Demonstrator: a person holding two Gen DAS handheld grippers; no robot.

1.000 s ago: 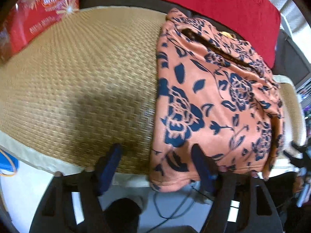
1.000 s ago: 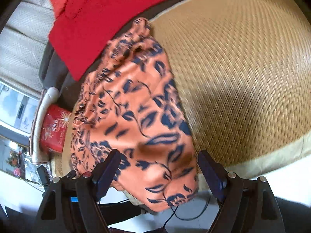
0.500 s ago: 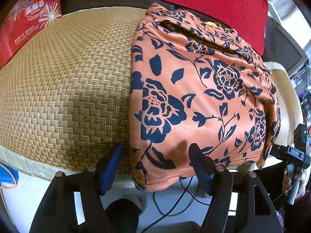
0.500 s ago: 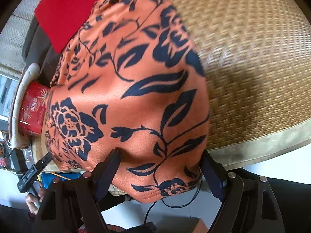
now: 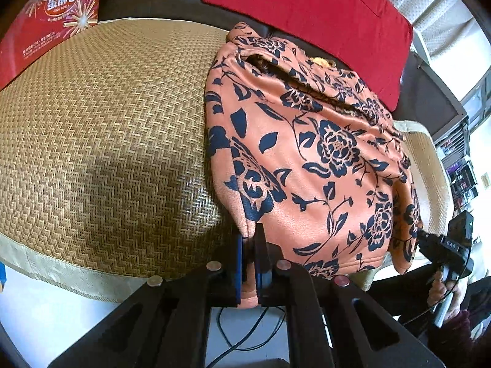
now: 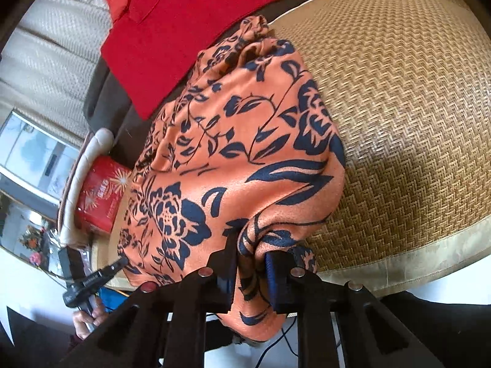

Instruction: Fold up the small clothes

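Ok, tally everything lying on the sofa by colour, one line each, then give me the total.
Orange with navy flowers: 1, the floral garment, pinched at its near hem by the left claw and the right claw.
Red: 2, the red cushion and the red snack box.
Tan: 1, the woven mat.
Total: 4

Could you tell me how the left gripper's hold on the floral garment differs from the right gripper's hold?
The left gripper pinches a thin fold at one near corner of the floral garment, jaws almost touching. The right gripper holds a thicker bunch of cloth at the other near corner, jaws further apart, with more fabric hanging below them. Both are shut on the near hem, at the edge of the woven mat.
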